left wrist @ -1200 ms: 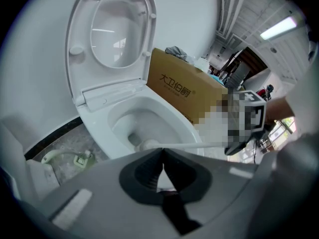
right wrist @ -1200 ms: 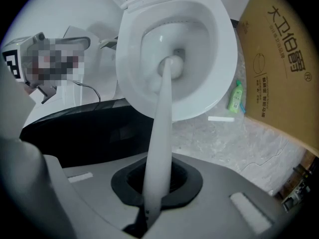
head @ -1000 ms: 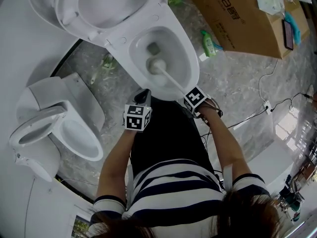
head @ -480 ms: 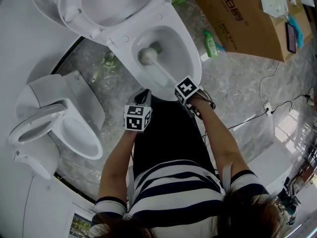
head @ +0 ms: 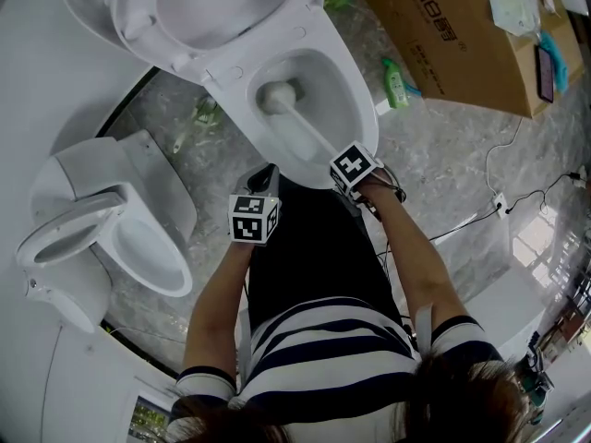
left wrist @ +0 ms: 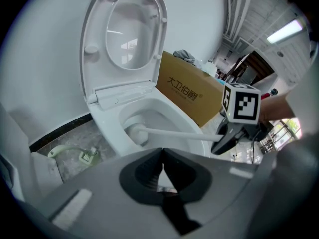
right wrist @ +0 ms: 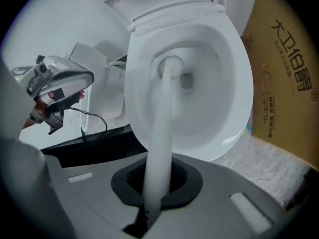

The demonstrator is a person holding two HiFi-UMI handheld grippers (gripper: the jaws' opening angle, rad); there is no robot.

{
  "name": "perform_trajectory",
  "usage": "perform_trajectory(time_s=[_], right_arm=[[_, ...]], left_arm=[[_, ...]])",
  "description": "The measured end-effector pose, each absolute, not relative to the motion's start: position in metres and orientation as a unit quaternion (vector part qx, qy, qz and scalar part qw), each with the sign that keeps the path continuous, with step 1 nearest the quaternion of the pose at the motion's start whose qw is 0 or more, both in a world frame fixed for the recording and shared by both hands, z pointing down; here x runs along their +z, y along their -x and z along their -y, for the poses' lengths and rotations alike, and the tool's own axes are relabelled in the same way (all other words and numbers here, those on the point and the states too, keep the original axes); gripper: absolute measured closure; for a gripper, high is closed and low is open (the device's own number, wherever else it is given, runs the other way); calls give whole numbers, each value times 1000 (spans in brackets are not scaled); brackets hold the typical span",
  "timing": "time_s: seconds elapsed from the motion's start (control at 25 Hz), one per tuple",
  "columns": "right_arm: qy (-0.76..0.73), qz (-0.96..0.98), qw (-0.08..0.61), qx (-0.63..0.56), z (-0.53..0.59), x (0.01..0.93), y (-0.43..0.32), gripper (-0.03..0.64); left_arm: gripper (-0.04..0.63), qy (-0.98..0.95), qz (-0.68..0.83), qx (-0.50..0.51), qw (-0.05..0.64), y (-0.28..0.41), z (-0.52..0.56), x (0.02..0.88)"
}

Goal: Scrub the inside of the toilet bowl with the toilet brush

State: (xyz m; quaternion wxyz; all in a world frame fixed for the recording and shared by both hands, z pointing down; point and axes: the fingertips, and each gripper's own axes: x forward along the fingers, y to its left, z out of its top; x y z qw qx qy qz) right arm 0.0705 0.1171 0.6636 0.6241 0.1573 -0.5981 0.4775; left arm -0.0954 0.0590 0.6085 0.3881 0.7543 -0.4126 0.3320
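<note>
Right gripper view shows my right gripper clamped on the toilet brush, its head ahead of me against the bowl's far wall; my left gripper is closed on nothing; I judge scrubbing is in hand; next, sweep the head around the wall.

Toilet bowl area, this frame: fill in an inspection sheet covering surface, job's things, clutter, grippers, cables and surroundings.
Surface: grey marbled floor.
Job's things: toilet bowl, seat and lid raised; toilet brush with its head down inside the bowl.
Clutter: green bottle on the floor beside the bowl; cardboard box beyond it.
Grippers: right gripper shut on the brush handle; left gripper shut, nothing between its jaws, not touching the bowl.
Cables: power strip with leads on the floor at right.
Surroundings: second toilet at left.
</note>
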Motion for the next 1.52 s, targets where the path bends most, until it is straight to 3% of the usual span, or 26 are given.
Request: perform_trajectory(time_s=[0.64,1.52], right_arm=[[-174,616,648,412,-68,664,-85,618],[-243,559,640,468,-83,654,-140,618]], left_arm=[[595,-765,409,320,381,86,-45,596],[595,-771,397,320,382,78,-49,595]])
